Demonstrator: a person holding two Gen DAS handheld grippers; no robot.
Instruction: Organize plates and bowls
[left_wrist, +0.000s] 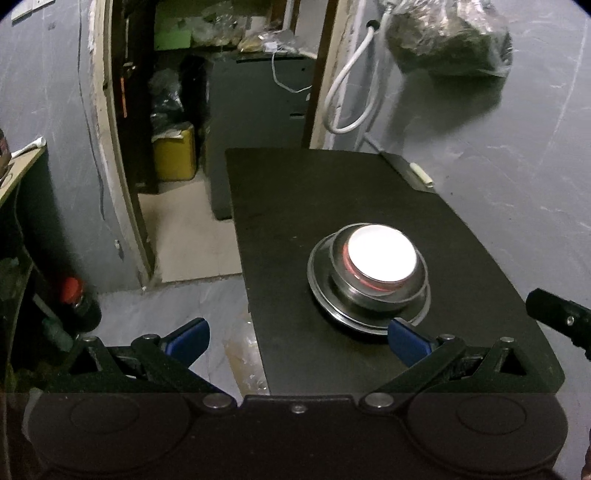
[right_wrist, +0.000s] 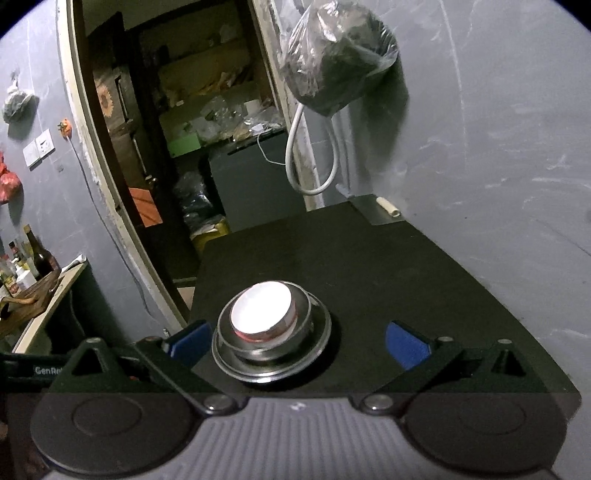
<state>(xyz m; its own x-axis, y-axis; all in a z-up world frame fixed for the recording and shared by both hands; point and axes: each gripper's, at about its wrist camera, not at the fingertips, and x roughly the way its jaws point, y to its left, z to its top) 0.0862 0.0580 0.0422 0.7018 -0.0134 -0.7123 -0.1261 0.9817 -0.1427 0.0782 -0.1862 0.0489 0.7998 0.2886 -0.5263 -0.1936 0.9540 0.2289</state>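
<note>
Grey walls, open doorway to a cluttered storeroom, a black table (left_wrist: 295, 206) against the wall.

Left wrist view: a steel plate (left_wrist: 321, 295) sat on the table toward its near right part, with a steel bowl (left_wrist: 373, 291) on it and a white-topped bowl (left_wrist: 382, 254) nested inside that, glare washing out its top. The left tool (left_wrist: 297, 338) hung spread wide and empty, its right blue finger just before the plate's near rim, the left one out past the table edge over the floor. A white cable (left_wrist: 351, 92) looped down the wall; a plastic bag (left_wrist: 447, 33) hung above.

Right wrist view: the same stack, plate (right_wrist: 236, 363), steel bowl (right_wrist: 306, 325), white-topped bowl (right_wrist: 262, 308), lay on the table (right_wrist: 369, 258) just ahead. The right tool (right_wrist: 295, 345) stood spread wide, gripping nothing. Bottles (right_wrist: 33, 258) crowded a side shelf at left.
</note>
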